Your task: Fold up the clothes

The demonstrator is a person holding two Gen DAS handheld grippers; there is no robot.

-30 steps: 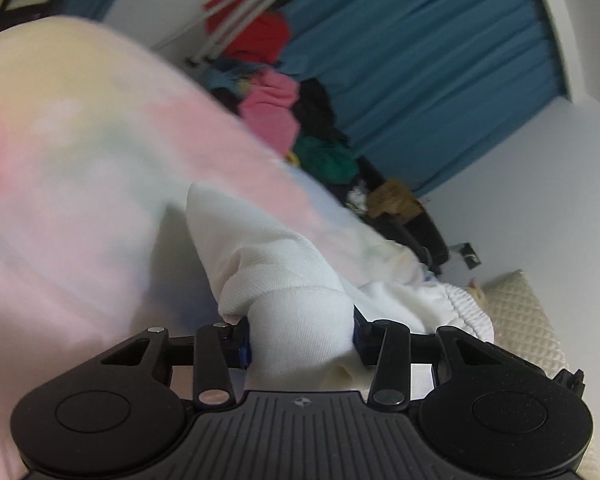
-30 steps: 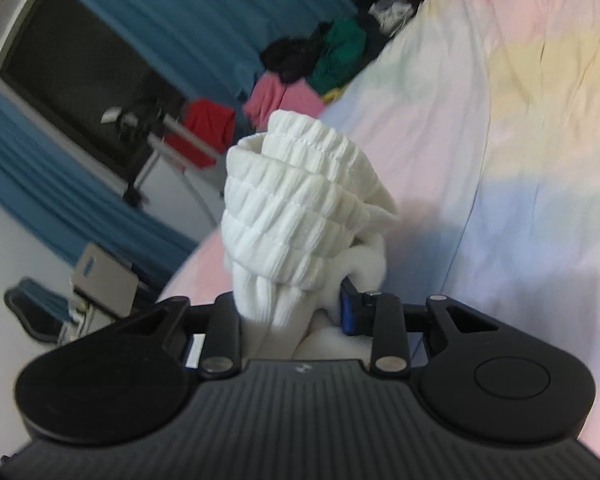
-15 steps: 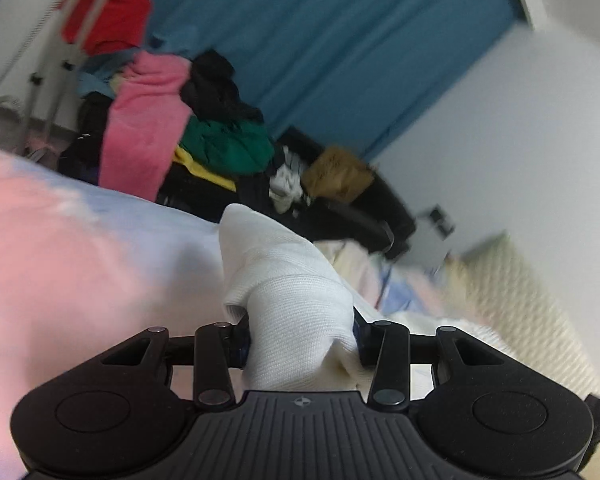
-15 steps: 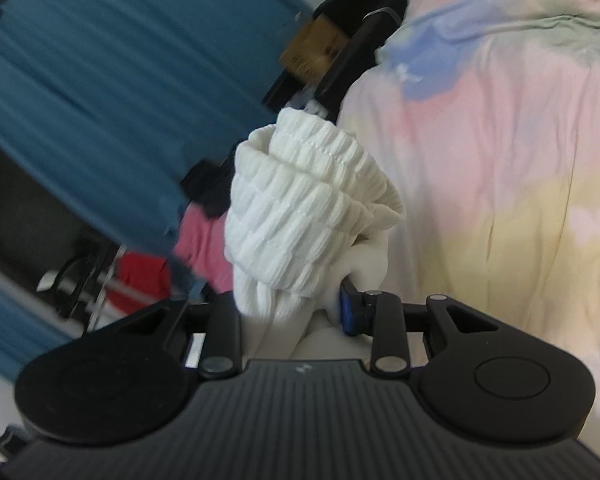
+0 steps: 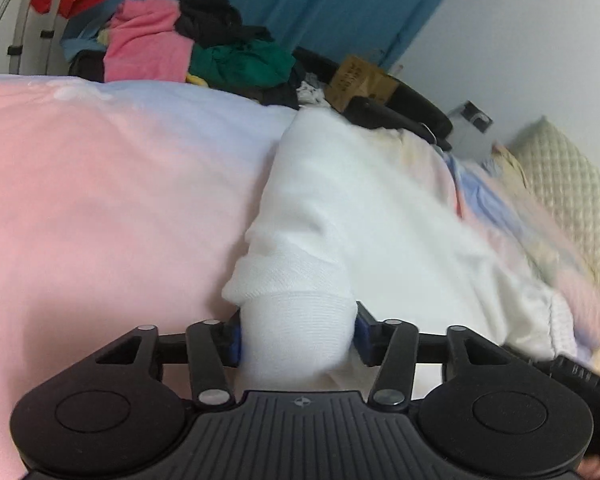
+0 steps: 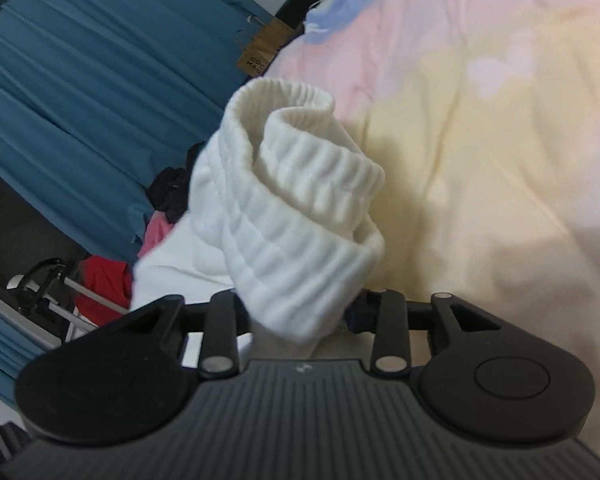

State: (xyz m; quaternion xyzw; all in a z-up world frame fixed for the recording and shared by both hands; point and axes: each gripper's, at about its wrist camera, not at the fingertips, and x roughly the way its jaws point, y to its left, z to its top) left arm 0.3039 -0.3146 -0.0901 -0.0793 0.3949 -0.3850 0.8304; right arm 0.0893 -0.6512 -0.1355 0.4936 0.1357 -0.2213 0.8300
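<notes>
A white knitted garment (image 5: 340, 208) lies stretched across the pastel bed cover (image 5: 100, 200). My left gripper (image 5: 298, 336) is shut on one bunched end of it, the cloth bulging between the blue pads. My right gripper (image 6: 300, 312) is shut on the garment's ribbed white cuff (image 6: 296, 216), which stands rolled up above the fingers. In the right wrist view the rest of the white cloth (image 6: 172, 256) trails off to the left. The fingertips of both grippers are hidden by cloth.
A heap of clothes, pink (image 5: 144, 48), green (image 5: 244, 62) and black, lies beyond the bed's far edge, with a brown paper bag (image 5: 360, 80) beside it. Blue curtains (image 6: 80, 80) hang behind. A quilted cream pillow (image 5: 572, 184) lies at the right. A rack with a red garment (image 6: 100, 284) stands at the left.
Both grippers swung with the garment still held. The white cloth now lies spread out over the bed ahead of the left gripper. The ribbed cuff in the right gripper has loosened and tipped.
</notes>
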